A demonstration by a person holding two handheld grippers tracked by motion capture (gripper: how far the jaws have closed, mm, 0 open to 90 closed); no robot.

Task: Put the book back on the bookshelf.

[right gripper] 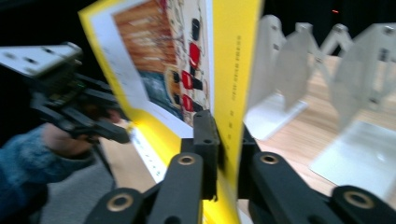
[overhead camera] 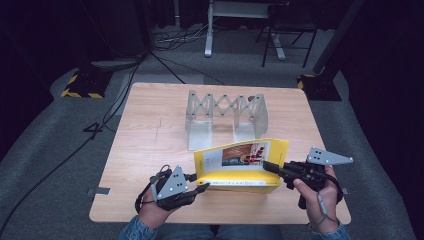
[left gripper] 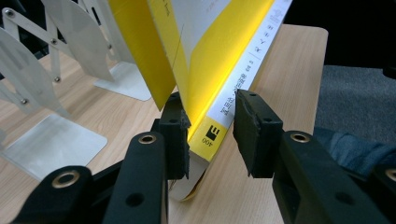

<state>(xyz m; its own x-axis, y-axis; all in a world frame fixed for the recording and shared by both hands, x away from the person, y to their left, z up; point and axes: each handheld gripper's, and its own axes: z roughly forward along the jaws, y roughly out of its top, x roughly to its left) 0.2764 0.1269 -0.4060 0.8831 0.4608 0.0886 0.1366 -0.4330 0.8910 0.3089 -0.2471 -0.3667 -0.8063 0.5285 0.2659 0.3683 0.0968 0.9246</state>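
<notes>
Clamped on the yellow book's (right gripper: 233,70) end, the right gripper (right gripper: 223,154) steadies it upright at the table's (overhead camera: 150,150) six o'clock, while the left gripper (left gripper: 212,133), jaws parted, straddles its spine, seemingly guiding it toward the metal rack (overhead camera: 225,117) at twelve.

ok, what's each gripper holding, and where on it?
Right gripper is shut on the yellow book at its right edge. Left gripper is open around the spine's end.

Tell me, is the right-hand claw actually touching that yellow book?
Touching. The right gripper view shows the right gripper with both black jaws closed flat against the yellow book's cover, one on each side, with no gap.
</notes>
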